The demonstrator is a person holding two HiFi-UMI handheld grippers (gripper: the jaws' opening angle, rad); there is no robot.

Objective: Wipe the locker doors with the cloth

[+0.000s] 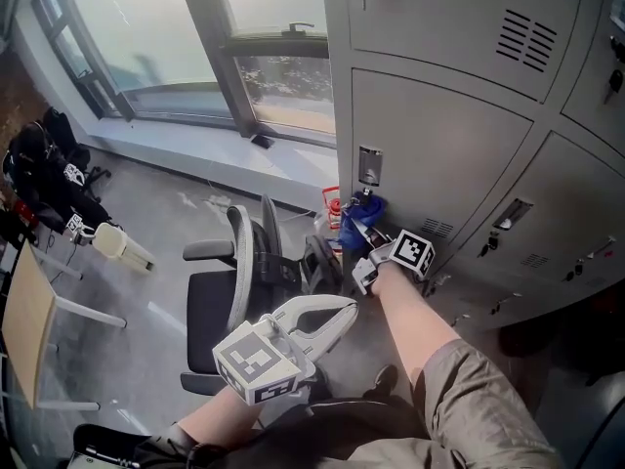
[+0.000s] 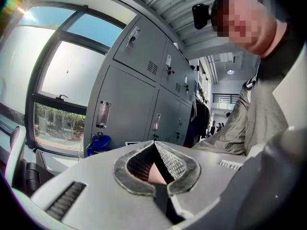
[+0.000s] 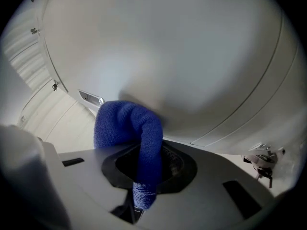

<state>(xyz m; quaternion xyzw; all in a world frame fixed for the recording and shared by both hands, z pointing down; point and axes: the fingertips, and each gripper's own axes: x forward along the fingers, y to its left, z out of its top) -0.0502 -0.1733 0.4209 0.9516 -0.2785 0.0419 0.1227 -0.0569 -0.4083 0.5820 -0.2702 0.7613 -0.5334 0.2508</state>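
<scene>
Cloth [image 3: 136, 128] of deep blue terry, bunched into a thick folded loop, is pinched in the right gripper [image 3: 146, 171]. One short end hangs out on the near side of the jaws and the bulk mounds up on the far side, toward the grey locker door [image 3: 168, 47]. In my head view the cloth [image 1: 357, 215] sits low at the left edge of that locker door [image 1: 439, 135], just under its small label holder [image 1: 369, 164]. It looks pressed to the metal, though I can't confirm contact.

My right forearm [image 1: 415, 311] reaches straight out and away, bare below a rolled sleeve, with the right gripper [image 1: 363, 231] aimed at the door and its marker cube turned up. Its jaws are clamped on the cloth.

My left arm is drawn in low and near, on the left. The left gripper [image 1: 342, 309] hovers over the office chair [image 1: 234, 281], pointing toward the lockers and well apart from them. In its own view the left gripper [image 2: 154, 145] has its tips pressed together with no object between them. The window [image 1: 195, 37] is at the far left.
</scene>
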